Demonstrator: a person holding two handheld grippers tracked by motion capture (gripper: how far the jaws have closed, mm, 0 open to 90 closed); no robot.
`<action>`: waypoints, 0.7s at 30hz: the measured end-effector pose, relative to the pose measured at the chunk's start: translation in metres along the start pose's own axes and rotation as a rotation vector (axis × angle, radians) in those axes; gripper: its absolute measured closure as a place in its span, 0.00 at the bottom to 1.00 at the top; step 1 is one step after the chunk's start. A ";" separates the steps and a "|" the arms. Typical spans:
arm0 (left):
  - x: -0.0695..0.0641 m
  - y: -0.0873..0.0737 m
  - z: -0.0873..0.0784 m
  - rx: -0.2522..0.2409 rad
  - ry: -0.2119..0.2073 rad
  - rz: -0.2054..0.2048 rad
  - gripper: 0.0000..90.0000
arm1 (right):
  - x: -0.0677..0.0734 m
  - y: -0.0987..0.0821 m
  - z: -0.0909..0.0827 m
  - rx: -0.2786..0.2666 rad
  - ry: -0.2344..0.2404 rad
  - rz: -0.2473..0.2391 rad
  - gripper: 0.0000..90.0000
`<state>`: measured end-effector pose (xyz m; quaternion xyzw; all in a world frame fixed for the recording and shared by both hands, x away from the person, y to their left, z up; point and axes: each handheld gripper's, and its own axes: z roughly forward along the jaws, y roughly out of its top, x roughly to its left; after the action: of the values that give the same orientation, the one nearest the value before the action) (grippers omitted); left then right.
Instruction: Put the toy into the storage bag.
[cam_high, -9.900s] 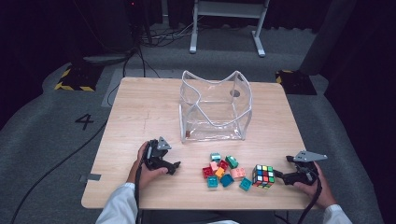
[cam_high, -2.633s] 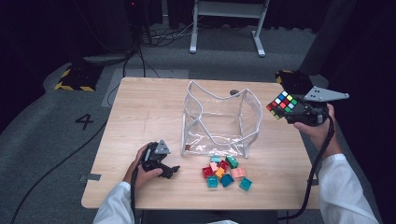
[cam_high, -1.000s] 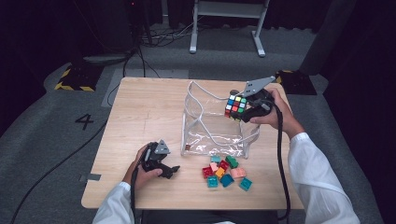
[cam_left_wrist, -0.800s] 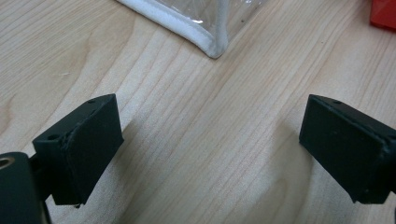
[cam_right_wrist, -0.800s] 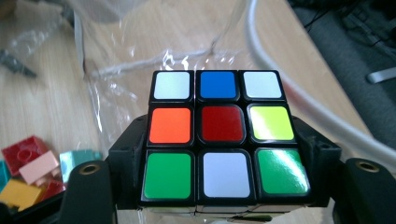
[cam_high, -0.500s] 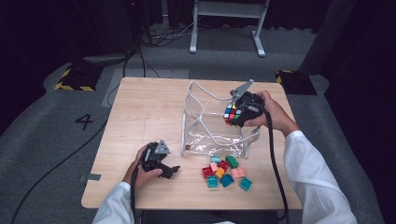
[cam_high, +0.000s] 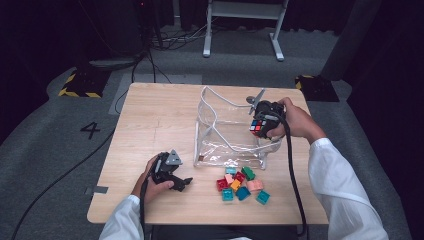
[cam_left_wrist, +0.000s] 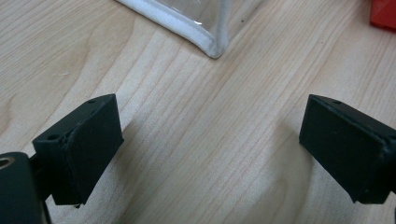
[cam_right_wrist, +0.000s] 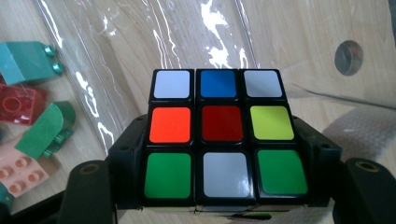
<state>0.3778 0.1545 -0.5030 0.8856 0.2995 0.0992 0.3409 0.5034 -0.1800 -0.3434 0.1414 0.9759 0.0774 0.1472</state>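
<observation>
holding a puzzle cube clamped between the jaws of the right gripper, inside the top opening of the clear plastic bag, at the bag's right side. resting on the wooden table to the left of the bag's near corner: left gripper, jaws apart, nothing between them but bare wood. lying just in front of the bag, toward its right: a heap of coloured building bricks, seen through the clear wall beside the cube.
</observation>
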 end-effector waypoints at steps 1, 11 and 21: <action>0.000 0.000 0.000 0.000 0.000 0.000 0.07 | 0.003 0.000 -0.002 0.027 0.009 0.048 0.38; 0.000 0.000 0.000 0.001 0.001 0.000 0.07 | 0.002 0.000 -0.001 0.073 -0.007 0.044 0.38; 0.000 0.000 0.000 -0.002 0.001 0.000 0.07 | 0.002 -0.004 -0.005 0.043 -0.018 0.052 0.37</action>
<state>0.3778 0.1544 -0.5032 0.8852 0.2997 0.0997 0.3416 0.4993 -0.1836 -0.3399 0.1707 0.9719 0.0591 0.1507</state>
